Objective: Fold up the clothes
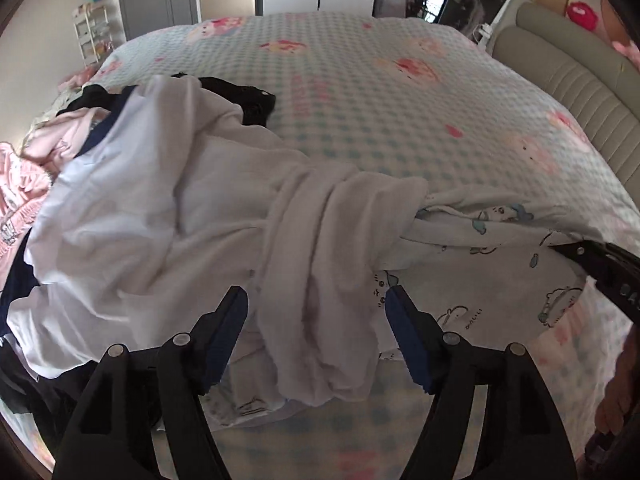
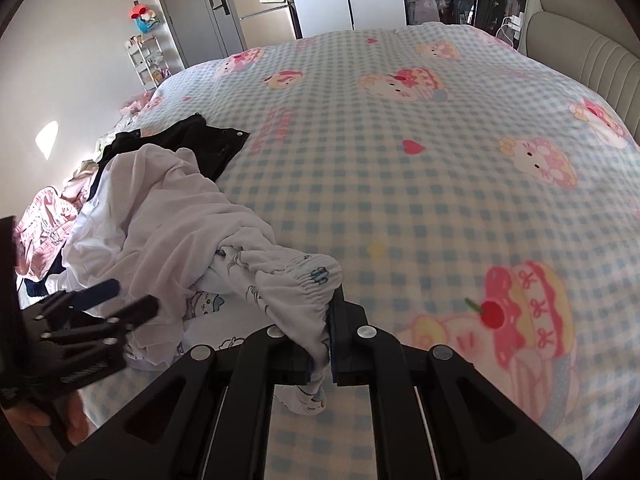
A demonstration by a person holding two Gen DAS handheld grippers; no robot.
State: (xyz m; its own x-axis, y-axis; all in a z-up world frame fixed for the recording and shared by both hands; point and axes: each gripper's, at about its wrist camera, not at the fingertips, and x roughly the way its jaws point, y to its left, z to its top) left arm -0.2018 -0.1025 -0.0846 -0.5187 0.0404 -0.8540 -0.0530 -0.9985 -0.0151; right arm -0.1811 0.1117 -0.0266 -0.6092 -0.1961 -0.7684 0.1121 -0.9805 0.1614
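Here the right gripper [image 2: 320, 344] pinches the printed garment [image 2: 296, 284], left gripper [image 1: 316, 320] agape.

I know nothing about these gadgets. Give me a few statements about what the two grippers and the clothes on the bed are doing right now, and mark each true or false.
1. The right gripper is clamped on the elastic edge of the printed garment. True.
2. The left gripper is shut on the white garment. False: its jaws stand open, with a bunched white fold lying between them.
3. A black garment lies at the far side of the clothes pile. True.
4. The checked blanket is plain, with no pictures. False: it carries pink cartoon figures and hearts.
5. The pile of clothes is neatly folded. False: the clothes lie crumpled and overlapping.
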